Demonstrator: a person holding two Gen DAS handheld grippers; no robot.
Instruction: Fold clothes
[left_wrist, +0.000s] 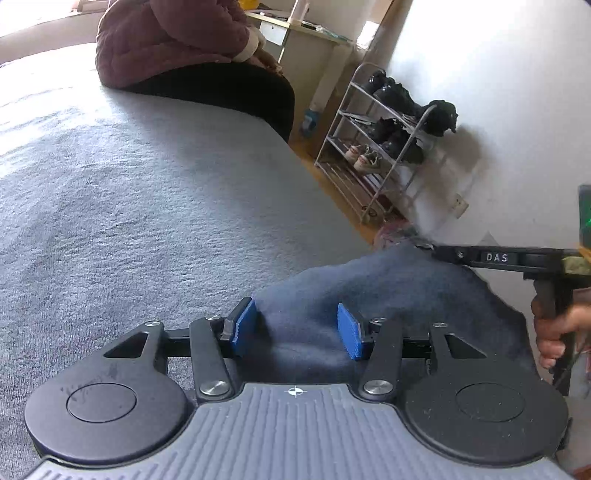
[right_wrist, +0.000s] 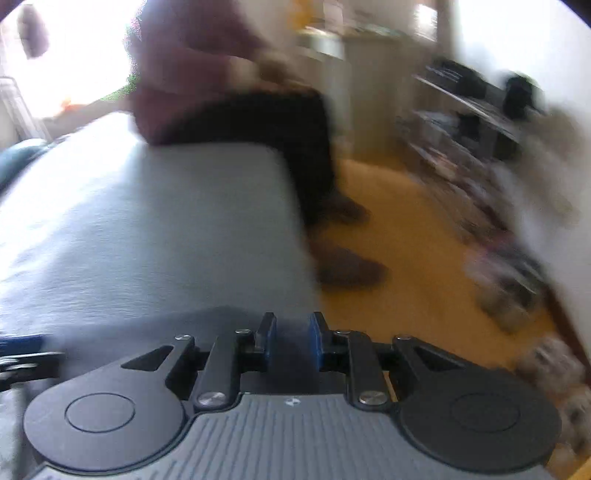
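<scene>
Left gripper (left_wrist: 295, 330) gapes over the navy garment (left_wrist: 388, 295); right gripper (right_wrist: 291, 338), narrowed, grip unclear; the cloth may slip off the bed (left_wrist: 129, 184).

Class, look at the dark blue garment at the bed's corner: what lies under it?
The dark blue garment lies on the grey bed cover, draped over the bed's corner. The cover shows all around it; whatever sits directly beneath the cloth is hidden.

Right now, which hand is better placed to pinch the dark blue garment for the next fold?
Left, probably: the left gripper has open fingers straddling the dark blue garment. The right gripper is at the garment's far edge; its grip is unclear in the blur.
</scene>
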